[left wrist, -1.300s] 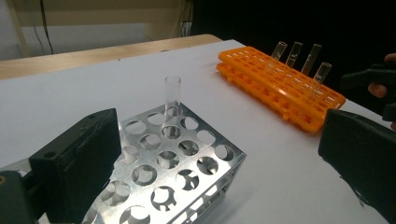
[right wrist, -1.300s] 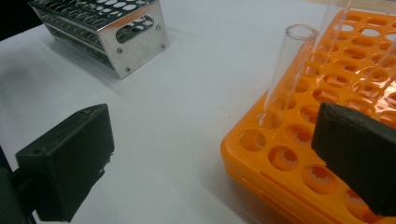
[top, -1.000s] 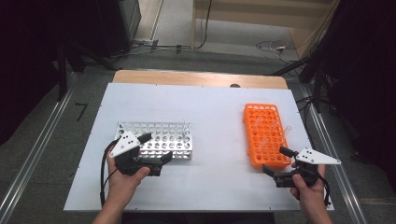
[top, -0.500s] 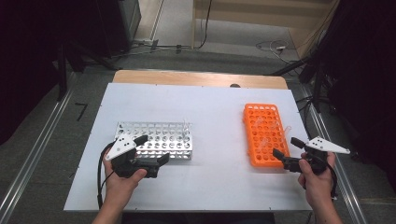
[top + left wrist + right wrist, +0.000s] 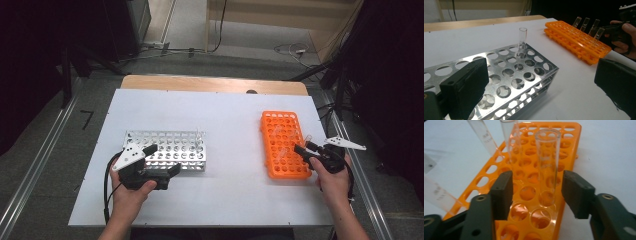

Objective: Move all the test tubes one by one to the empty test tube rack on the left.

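Since the earlier frame only the right gripper (image 5: 304, 148) has moved, reaching in over the orange plastic rack (image 5: 283, 145). Going left to right: the left gripper (image 5: 162, 160), jaws wide apart, steadies the perforated silver metal rack (image 5: 167, 150) on the white counter (image 5: 230, 125); the right jaws have just been closing around an upright clear glass tube (image 5: 547, 165) to lift it, not yet touching.

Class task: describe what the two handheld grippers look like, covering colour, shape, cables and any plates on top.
Both are black, with two blocky rectangular jaws each. The left gripper carries a pale three-cornered plate on top, and a black cable loops from it beside the wrist. The right gripper bears a similar pale plate, pointing outward. In its own view, round screw holes show on the dark jaw arms. Both forearms are bare, without sleeves.
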### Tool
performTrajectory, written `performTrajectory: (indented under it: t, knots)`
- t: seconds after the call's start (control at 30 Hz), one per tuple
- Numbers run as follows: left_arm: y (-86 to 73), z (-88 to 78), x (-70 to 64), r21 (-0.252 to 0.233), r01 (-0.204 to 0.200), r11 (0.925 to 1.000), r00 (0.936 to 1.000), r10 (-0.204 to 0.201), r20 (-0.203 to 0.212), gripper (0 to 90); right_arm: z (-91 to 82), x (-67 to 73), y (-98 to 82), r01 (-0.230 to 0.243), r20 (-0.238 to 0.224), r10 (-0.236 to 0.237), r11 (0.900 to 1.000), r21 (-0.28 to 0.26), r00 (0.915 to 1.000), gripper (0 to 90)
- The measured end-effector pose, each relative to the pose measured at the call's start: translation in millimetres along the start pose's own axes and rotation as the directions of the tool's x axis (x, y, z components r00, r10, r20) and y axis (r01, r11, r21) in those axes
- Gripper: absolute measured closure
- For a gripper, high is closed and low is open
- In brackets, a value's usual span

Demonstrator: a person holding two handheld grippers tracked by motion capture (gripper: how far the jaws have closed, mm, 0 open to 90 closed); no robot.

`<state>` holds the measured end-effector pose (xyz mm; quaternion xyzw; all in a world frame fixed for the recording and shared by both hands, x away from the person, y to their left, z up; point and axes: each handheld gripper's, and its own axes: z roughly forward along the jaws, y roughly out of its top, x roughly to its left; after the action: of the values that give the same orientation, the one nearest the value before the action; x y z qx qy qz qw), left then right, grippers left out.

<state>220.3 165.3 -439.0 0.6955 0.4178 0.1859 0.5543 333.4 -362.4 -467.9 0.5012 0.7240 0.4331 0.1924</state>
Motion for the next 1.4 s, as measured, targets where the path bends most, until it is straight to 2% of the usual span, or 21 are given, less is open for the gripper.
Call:
performTrajectory:
  t: [0.03,0.13,0.43,0.53,0.77,1.1,1.23,1.4]
  knots:
    - [-0.1,0.2,0.3,0.000,0.000,1.0000,1.0000,0.000,0.001,0.0,0.0,0.0,0.0,0.000,0.000,0.000,1.000,0.000,1.0000,45.2]
    - [-0.1,0.6,0.6,0.001,0.002,1.0000,1.0000,-0.002,0.000,0.0,3.5,-0.8,-0.9,0.008,0.023,-0.008,1.000,0.001,0.9997,54.3]
    - [-0.2,-0.5,0.9,-0.003,0.002,1.0000,1.0000,-0.002,-0.007,0.0,6.7,1.3,-3.2,0.038,0.069,-0.036,0.999,-0.018,0.9970,72.2]
    - [-0.3,-0.4,0.9,-0.002,0.002,1.0000,1.0000,-0.002,-0.007,0.0,7.1,2.0,-3.5,0.060,0.078,-0.058,0.998,-0.019,0.9952,73.1]
    - [-0.1,0.1,0.2,-0.001,-0.001,1.0000,1.0000,0.001,-0.007,0.0,1.1,2.7,-0.9,0.062,0.072,-0.058,0.997,-0.050,0.9957,73.5]
    - [0.3,-0.6,0.4,-0.004,-0.001,1.0000,1.0000,0.001,-0.009,0.0,-26.1,9.0,15.1,0.084,0.060,-0.077,0.987,-0.138,0.9952,73.5]
    - [0.2,0.0,0.1,-0.005,-0.004,1.0000,1.0000,0.004,-0.009,0.0,-41.6,16.6,24.2,0.095,0.021,-0.093,0.980,-0.172,0.9955,73.5]
    - [0.4,0.2,-0.7,-0.004,-0.007,1.0000,0.9999,0.007,-0.010,0.0,-49.3,25.0,30.3,0.105,-0.013,-0.109,0.976,-0.193,0.9939,73.5]
